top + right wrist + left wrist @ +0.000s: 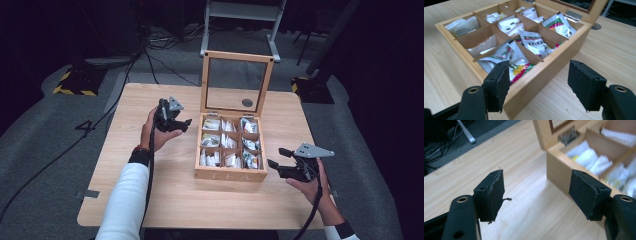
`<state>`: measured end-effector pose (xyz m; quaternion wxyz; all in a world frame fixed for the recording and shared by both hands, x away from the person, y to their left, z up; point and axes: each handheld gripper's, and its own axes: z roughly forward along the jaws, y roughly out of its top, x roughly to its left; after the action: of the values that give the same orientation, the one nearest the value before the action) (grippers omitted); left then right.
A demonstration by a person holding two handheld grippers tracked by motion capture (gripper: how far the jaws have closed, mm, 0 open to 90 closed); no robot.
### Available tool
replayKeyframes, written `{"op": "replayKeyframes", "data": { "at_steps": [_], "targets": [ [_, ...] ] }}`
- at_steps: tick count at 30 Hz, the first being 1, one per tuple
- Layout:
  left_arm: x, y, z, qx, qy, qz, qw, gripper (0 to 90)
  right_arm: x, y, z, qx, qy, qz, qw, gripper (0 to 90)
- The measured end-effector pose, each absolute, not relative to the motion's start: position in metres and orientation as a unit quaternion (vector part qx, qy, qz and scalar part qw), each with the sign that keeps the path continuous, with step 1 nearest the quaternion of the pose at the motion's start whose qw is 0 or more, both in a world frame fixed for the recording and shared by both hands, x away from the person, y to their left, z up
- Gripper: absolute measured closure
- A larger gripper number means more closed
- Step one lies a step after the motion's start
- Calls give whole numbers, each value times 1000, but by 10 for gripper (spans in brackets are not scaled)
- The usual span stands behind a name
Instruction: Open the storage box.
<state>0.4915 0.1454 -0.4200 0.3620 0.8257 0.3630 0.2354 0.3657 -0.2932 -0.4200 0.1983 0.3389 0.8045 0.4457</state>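
L tool wide open, empty | R tool same

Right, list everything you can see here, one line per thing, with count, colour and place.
table: one, light wood, centre of the high view.
tea box: one, light wood, nine compartments, on the table right of centre.
lid: one, wood frame with a clear pane, standing open at the box's far edge.
tea bags: many, count not clear, mostly white sachets, some with red and green print, in the compartments.
round insert: one, dark, in the tabletop behind the lid.
floor cables: several, black, beyond the table.
left gripper: one, black, jaws apart, left of the box.
right gripper: one, black, jaws apart, at the box's near right corner.
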Motion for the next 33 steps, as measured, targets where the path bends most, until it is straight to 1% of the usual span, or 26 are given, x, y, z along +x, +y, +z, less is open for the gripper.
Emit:
{"op": "replayKeyframes", "data": {
  "at_steps": [2, 3, 5, 8, 10, 15, 17, 21, 23, 25, 29, 30, 31, 33],
  "targets": [
    [483, 151, -423, 829, 359, 234, 359, 270, 364, -287, -419, 332, 807, 448, 195, 341],
    [480, 154, -424, 831, 356, 236, 357, 242, 363, -283, -417, 326, 810, 448, 191, 338],
    [472, 159, -427, 836, 352, 234, 350, 238, 363, -280, -417, 324, 811, 449, 191, 335],
    [458, 167, -433, 841, 347, 229, 346, 206, 362, -270, -417, 313, 816, 450, 185, 332],
    [449, 172, -437, 839, 349, 224, 352, 195, 362, -264, -417, 308, 820, 448, 181, 332],
    [426, 180, -451, 848, 343, 225, 336, 185, 365, -250, -421, 299, 828, 442, 173, 330],
    [418, 183, -456, 845, 346, 224, 341, 184, 365, -246, -422, 297, 831, 441, 167, 327],
    [405, 186, -465, 855, 337, 223, 325, 184, 367, -236, -425, 288, 838, 435, 163, 327],
    [399, 187, -468, 858, 335, 212, 325, 179, 369, -229, -428, 287, 843, 424, 163, 329],
    [393, 187, -472, 862, 331, 217, 318, 180, 370, -227, -429, 288, 844, 422, 164, 332],
    [388, 187, -476, 872, 327, 182, 316, 181, 374, -224, -432, 295, 848, 408, 165, 344],
    [385, 186, -477, 871, 326, 185, 318, 181, 374, -224, -433, 296, 848, 407, 164, 345],
    [380, 185, -479, 871, 320, 204, 313, 181, 375, -225, -434, 299, 848, 405, 165, 347],
    [379, 185, -482, 878, 316, 183, 309, 177, 376, -227, -434, 307, 845, 405, 167, 359]
  ]
}}
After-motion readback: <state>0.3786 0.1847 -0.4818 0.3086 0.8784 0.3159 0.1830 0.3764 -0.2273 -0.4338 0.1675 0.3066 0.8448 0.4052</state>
